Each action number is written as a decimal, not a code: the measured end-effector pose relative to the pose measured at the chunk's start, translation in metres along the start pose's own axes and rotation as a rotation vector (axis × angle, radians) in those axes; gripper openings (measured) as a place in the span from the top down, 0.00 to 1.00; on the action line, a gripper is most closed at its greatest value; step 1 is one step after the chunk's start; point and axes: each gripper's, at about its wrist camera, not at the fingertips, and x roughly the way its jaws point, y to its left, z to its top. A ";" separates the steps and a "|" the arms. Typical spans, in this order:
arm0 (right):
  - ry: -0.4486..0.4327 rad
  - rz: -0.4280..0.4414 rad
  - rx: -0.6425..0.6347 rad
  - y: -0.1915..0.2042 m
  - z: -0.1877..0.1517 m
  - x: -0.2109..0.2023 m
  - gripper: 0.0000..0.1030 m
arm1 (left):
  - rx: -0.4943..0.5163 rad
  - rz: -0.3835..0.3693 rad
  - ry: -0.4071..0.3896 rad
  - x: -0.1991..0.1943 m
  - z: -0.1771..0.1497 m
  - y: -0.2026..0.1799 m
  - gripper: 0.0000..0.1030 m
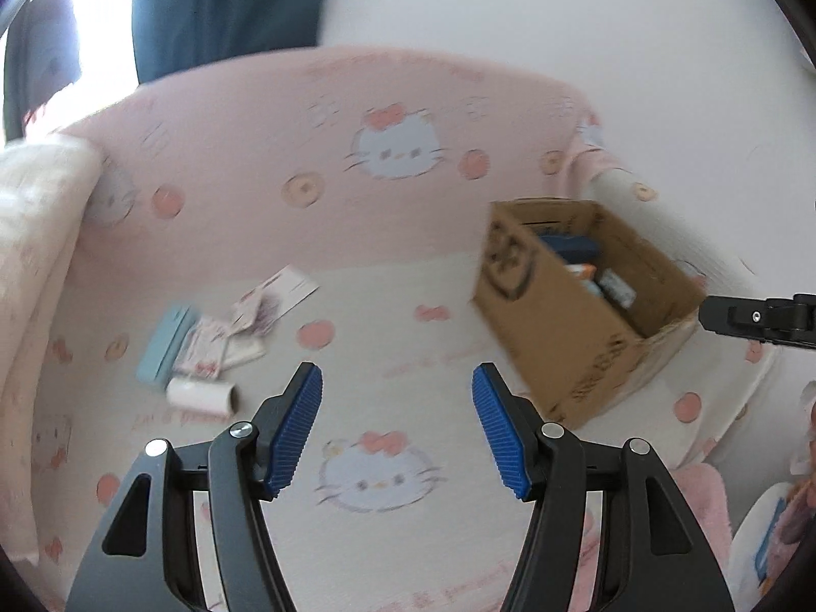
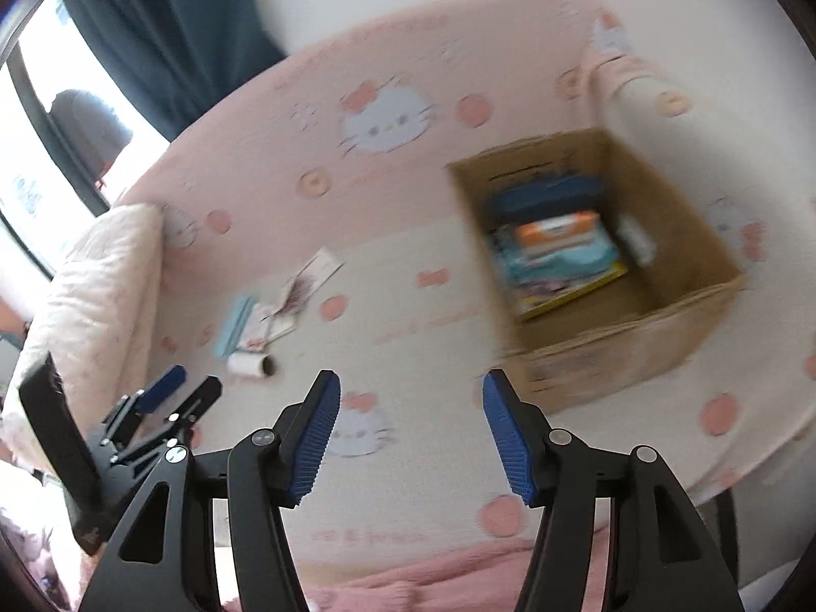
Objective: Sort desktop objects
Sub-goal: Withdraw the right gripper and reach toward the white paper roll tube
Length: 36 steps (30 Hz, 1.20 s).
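Hovering with both grippers, left (image 1: 397, 382) and right (image 2: 411, 387), fingers wide and empty; the roll (image 1: 201, 398) looks light, stiff — pinch across its middle.

Cloth (image 1: 408, 296) showing pink + cream w/ white cat faces, pink bows, peach dots. Box (image 1: 551, 352) reading brown cardboard, black print. Case (image 1: 166, 344) looking pale blue, roll (image 1: 201, 398) white. Gripper pads (image 1: 298, 433) showing blue ribbed on black. Curtain (image 2: 168, 35) reading dark teal.
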 end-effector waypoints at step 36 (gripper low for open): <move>0.252 0.143 0.048 0.170 -0.045 0.262 0.46 | -0.502 -0.044 0.244 0.124 -0.081 0.274 0.36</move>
